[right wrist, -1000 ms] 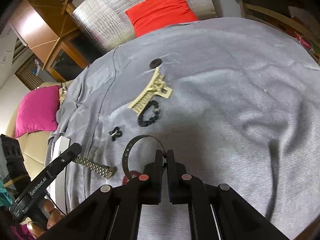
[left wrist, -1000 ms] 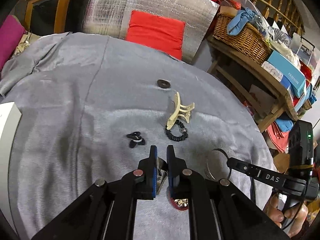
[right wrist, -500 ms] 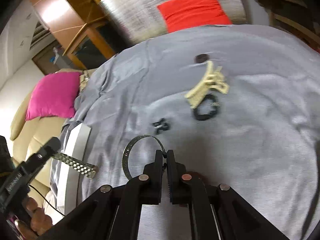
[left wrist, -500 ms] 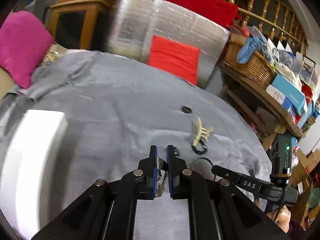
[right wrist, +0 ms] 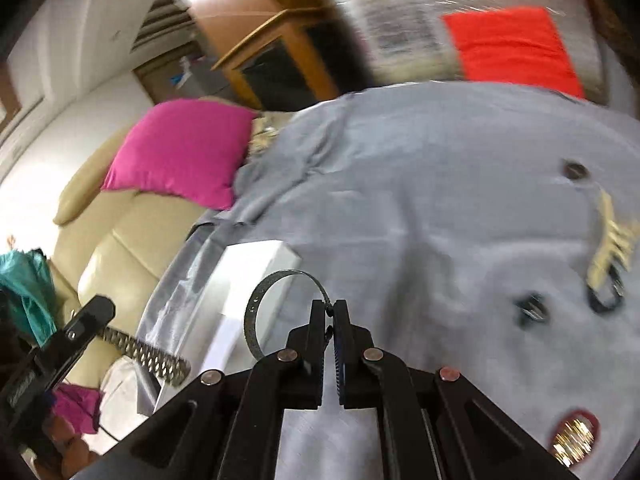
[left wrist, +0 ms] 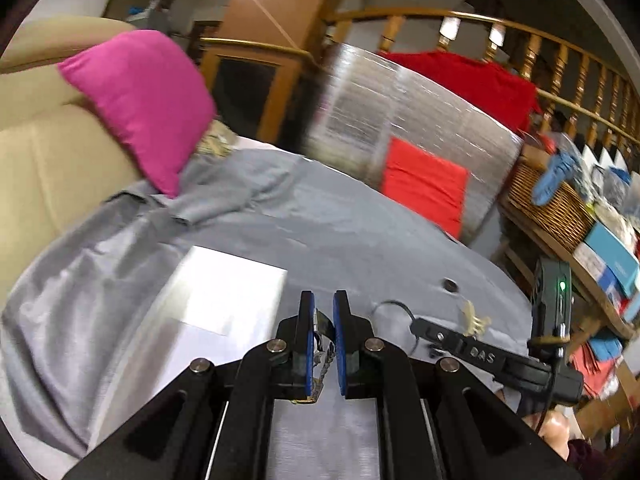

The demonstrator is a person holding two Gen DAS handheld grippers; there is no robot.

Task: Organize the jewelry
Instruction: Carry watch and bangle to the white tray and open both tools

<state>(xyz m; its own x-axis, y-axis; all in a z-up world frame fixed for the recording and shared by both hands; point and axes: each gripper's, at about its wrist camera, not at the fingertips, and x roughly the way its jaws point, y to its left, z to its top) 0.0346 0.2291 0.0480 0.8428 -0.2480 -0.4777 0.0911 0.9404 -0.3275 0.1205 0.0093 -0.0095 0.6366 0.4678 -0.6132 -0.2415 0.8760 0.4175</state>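
Observation:
My left gripper is shut on a silver metal watch band, which hangs between its blue pads. In the right wrist view the band sticks out of the left gripper at the lower left. My right gripper is shut on a thin dark bangle, whose loop stands up to the left of the fingers. In the left wrist view the bangle and right gripper show at the right. A white box lies on the grey cloth just ahead of both grippers.
On the cloth to the right lie a cream hair claw, a black bead bracelet, a small black clip, a dark disc and a red piece with gold. A pink cushion rests on a beige sofa on the left.
Both grippers have swung left and risen a little, carrying the watch band and the bangle. The white box now lies ahead; the loose pieces have slid to the right.

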